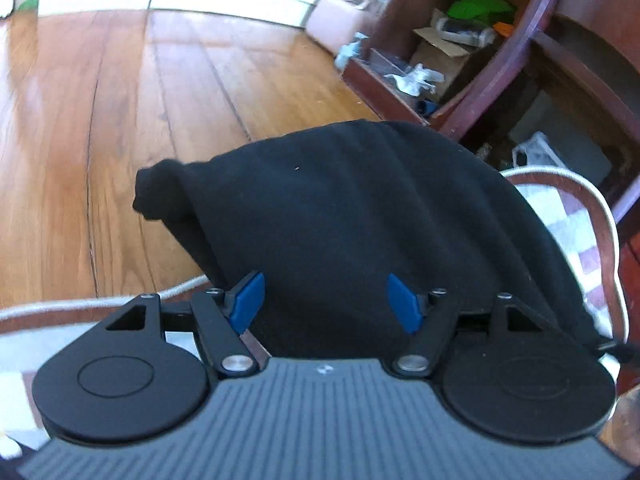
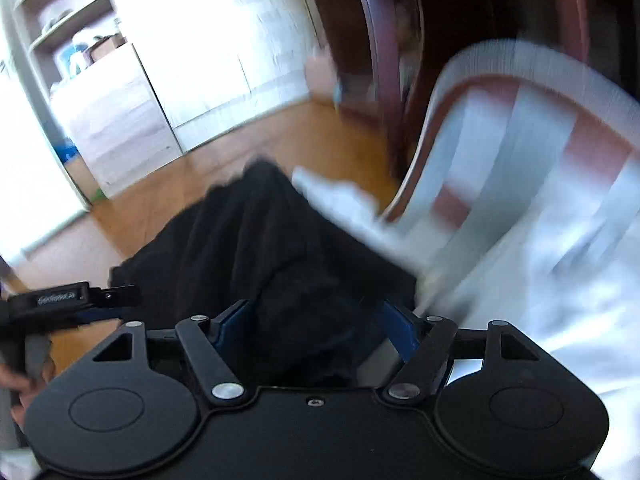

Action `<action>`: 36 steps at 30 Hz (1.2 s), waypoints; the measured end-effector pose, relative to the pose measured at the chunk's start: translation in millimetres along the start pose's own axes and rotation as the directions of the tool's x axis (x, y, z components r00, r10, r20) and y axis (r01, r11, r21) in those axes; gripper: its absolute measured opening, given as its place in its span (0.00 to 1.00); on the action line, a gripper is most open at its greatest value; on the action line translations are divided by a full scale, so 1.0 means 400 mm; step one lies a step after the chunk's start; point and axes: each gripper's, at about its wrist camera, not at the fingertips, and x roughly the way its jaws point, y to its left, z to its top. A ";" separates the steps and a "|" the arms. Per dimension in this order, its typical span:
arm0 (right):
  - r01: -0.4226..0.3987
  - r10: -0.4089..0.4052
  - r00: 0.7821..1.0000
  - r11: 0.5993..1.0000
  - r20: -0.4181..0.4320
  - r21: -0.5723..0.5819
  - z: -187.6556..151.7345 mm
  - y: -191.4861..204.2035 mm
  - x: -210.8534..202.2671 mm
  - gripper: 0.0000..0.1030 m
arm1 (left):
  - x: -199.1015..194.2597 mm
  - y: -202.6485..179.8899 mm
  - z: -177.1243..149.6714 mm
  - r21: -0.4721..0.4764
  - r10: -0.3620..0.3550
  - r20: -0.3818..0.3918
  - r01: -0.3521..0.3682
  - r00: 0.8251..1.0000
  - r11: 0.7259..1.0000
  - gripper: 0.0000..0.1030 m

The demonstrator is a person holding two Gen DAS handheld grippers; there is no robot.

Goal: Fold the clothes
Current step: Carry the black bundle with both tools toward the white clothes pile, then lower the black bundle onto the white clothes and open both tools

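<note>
While black garment draped over table edge, left gripper gaped around cloth; right gripper likewise spread, unclamped. Advice: bite single layer, keep edges aligned.

A matt black cloth garment with a soft, fuzzy nap lies at 12 o'clock from the left tool's smooth blue plastic pads, beside a glossy wooden plank floor.

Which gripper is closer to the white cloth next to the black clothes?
Right. The right gripper, straddling the black fabric garment, sits beside the white cloth. The left gripper straddles the garment's other end, farther off.
</note>
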 end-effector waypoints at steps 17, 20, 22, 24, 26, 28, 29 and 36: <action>0.312 -0.300 0.950 0.931 0.092 -0.188 -0.092 0.000 0.026 0.34 | 0.019 -0.003 -0.063 -0.046 0.009 -0.064 -0.012 0.998 0.999 0.80; 0.300 -0.290 0.954 0.938 0.080 -0.174 -0.088 -0.021 0.049 0.36 | 0.021 0.041 -0.047 -0.131 0.018 -0.014 -0.019 1.000 0.991 0.80; 0.318 -0.305 0.948 0.926 0.095 -0.203 -0.093 -0.009 0.050 0.40 | 0.022 0.069 -0.036 -0.187 0.026 0.019 -0.022 0.999 0.982 0.81; 0.343 -0.327 0.939 0.908 0.106 -0.241 -0.099 0.008 0.047 0.46 | 0.024 0.098 -0.025 -0.242 0.035 0.051 -0.022 0.998 0.970 0.81; 0.347 -0.339 0.938 0.904 0.074 -0.252 -0.100 0.031 0.016 0.49 | 0.026 0.127 -0.014 -0.296 0.047 0.083 -0.020 0.995 0.955 0.81; 0.339 -0.346 0.938 0.909 0.013 -0.245 -0.074 0.054 -0.036 0.70 | 0.027 0.156 -0.004 -0.350 0.060 0.114 -0.017 0.992 0.937 0.82; 0.336 -0.347 0.938 0.903 0.007 -0.270 -0.051 0.067 -0.060 0.71 | 0.033 0.159 0.003 -0.341 0.067 0.118 -0.022 0.991 0.940 0.82; 0.036 -0.030 0.999 0.919 0.022 -0.392 0.196 0.130 -0.121 0.84 | 0.035 0.114 0.020 -0.199 0.128 0.175 -0.092 0.976 0.976 0.82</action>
